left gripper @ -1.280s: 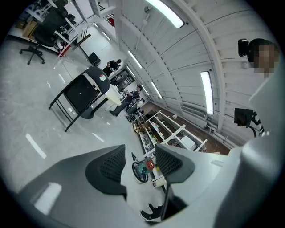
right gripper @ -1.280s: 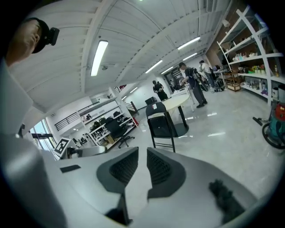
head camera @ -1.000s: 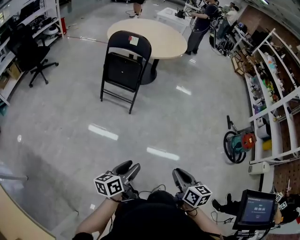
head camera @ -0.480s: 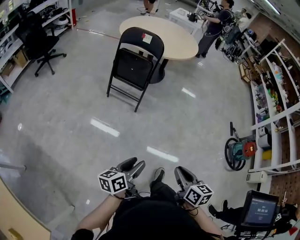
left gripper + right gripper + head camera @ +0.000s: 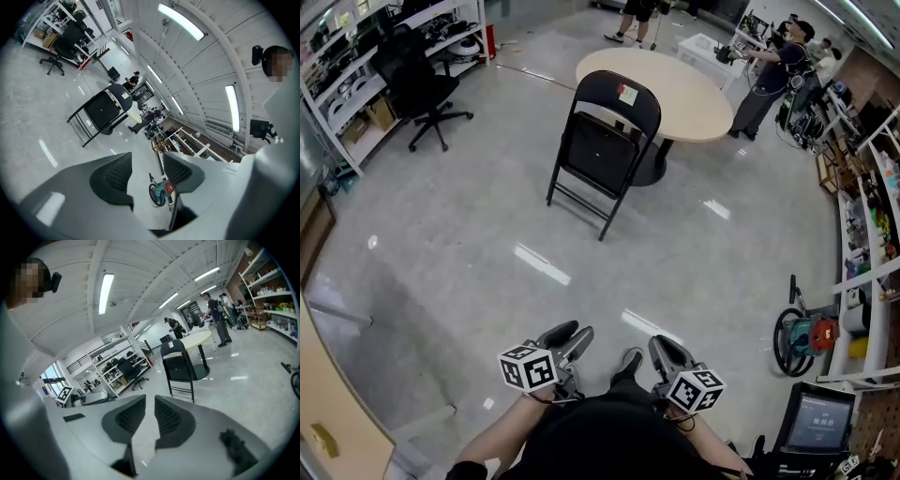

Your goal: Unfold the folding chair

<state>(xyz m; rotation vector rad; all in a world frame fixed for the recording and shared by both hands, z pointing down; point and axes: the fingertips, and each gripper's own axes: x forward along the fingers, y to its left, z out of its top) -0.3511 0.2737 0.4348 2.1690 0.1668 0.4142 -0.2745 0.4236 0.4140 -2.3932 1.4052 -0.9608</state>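
A black folding chair point(image 5: 605, 150) stands folded upright on the grey floor, with a white label on its backrest, just in front of a round beige table point(image 5: 698, 98). It also appears far off as the chair point(image 5: 101, 110) in the left gripper view and the chair point(image 5: 179, 363) in the right gripper view. My left gripper point(image 5: 570, 336) is held close to my body, open and empty. To its right, my right gripper point(image 5: 662, 346) is shut on nothing. Both are well short of the chair.
A black office chair point(image 5: 422, 89) stands by shelves point(image 5: 352, 112) at the left. Racks point(image 5: 872, 187) line the right wall, with a green hose reel point(image 5: 802, 333) and a screen point(image 5: 811, 422) before them. A person point(image 5: 769, 75) stands behind the table.
The head view has swung, so the chair and table now sit further right and a little lower in it. Both grippers stay in front of my body, jaws unchanged.
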